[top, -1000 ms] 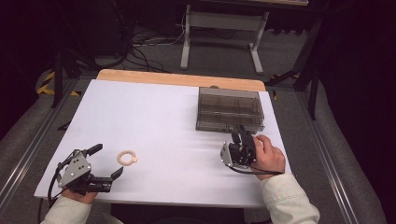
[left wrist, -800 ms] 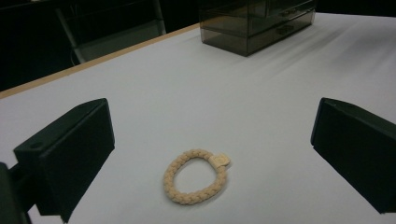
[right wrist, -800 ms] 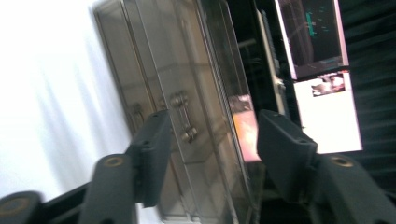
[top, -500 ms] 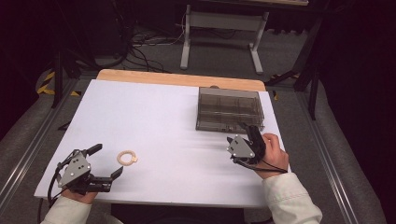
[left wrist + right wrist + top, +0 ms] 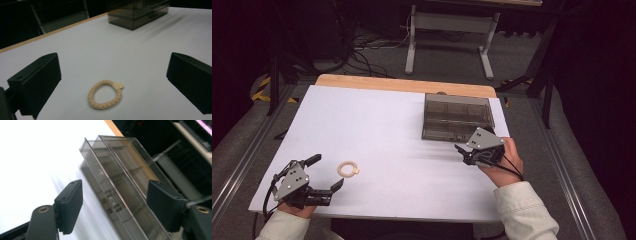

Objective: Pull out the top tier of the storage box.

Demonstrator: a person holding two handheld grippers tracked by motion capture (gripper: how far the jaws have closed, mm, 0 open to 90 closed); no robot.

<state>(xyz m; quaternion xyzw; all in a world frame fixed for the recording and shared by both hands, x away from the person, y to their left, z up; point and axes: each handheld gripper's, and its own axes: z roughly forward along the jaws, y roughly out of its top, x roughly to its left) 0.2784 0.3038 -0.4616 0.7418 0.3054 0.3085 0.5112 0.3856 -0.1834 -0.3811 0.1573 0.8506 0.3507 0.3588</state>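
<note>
One braided hair tie [image 5: 348,169] is counted on the white table [image 5: 387,125], at about eight o'clock from its middle. One smoked plastic drawer box [image 5: 457,117] is counted at about two o'clock. Two grippers are counted: a left gripper [image 5: 326,173] and a right gripper [image 5: 462,152].

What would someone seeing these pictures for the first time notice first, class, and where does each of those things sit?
The eye goes first to the small braided beige hair tie, lying alone on the white table right before the open left gripper. Next comes the smoky transparent drawer box at the table's far right side. The right gripper is raised just in front of the box, its jaws having just been opening with nothing between them.
</note>
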